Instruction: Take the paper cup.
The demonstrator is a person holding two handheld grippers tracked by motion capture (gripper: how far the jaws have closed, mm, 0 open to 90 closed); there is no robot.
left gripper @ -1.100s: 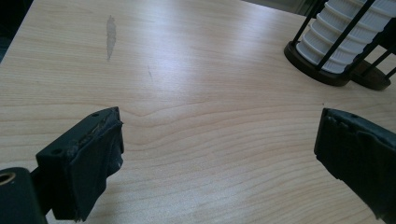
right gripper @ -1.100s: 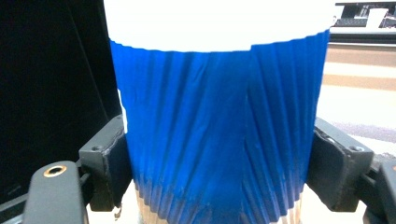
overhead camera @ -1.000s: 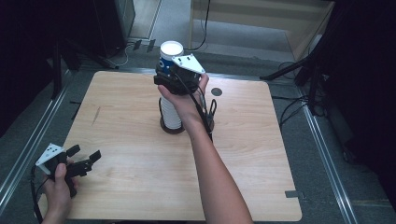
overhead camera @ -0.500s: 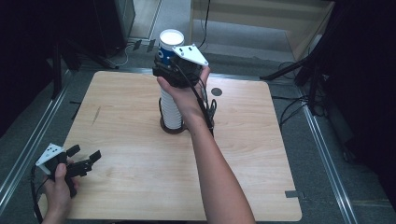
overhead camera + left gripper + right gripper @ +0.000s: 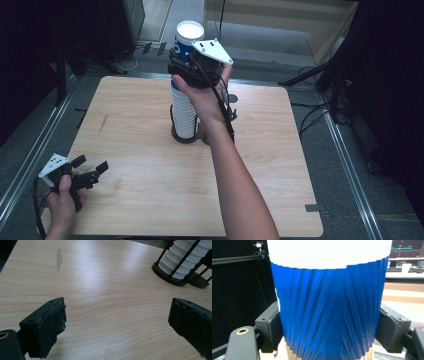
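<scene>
A blue ribbed paper cup (image 5: 186,41) with a white rim is held high above a tall stack of white cups (image 5: 184,112) in a black wire holder (image 5: 187,137) at the table's middle back. My right gripper (image 5: 186,64) is shut on the blue cup (image 5: 329,307), its pads (image 5: 270,328) pressing both sides. My left gripper (image 5: 92,172) rests low at the table's front left corner, open, with bare wood between its pads (image 5: 51,326). The stack of white cups (image 5: 186,258) appears at the top right of the left gripper view.
The light wooden table (image 5: 140,165) has a grey scuff (image 5: 59,259) on its left part and a small dark disc (image 5: 232,98) near the back right. Metal rails (image 5: 30,165) run along both sides, and cables lie on the floor behind.
My right gripper has lifted the blue cup higher above the white stack. The left gripper has stayed where it was.
</scene>
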